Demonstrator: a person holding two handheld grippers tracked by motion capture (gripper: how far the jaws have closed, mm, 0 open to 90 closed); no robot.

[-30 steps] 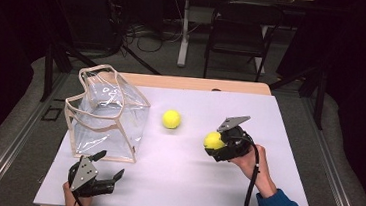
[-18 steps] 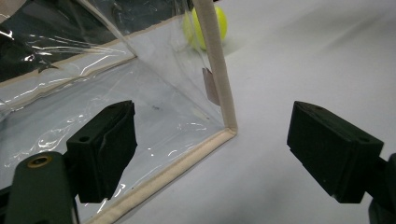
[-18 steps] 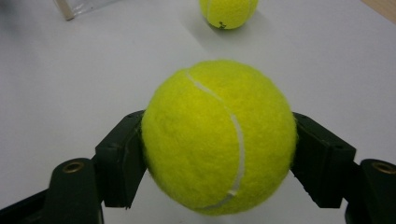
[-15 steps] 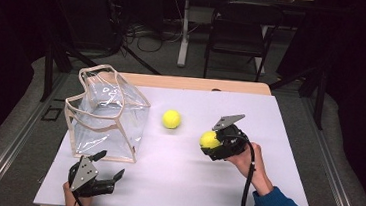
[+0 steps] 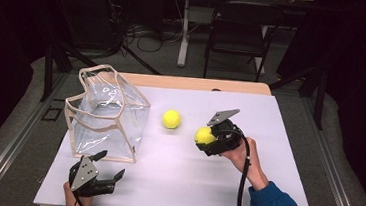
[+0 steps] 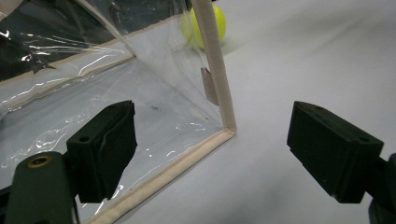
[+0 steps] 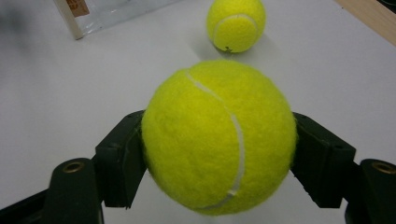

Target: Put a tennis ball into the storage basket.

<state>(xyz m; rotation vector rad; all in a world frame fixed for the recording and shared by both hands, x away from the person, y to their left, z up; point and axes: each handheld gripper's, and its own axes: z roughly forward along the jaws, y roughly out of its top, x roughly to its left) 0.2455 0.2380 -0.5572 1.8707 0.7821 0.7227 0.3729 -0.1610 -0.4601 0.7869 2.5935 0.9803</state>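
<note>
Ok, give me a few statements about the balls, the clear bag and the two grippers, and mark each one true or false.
1. The right gripper clamps a tennis ball. True.
2. The second ball lies inside the clear bag. False: it rests on the white table, beside the bag.
3. The left gripper is open and holds nothing. True.
4. The bag lies flat on its side. False: it stands upright, mouth up.

tennis balls (image 5: 171,118): 2 | clear bag (image 5: 107,119): 1 | claws (image 5: 207,138): 2
</note>
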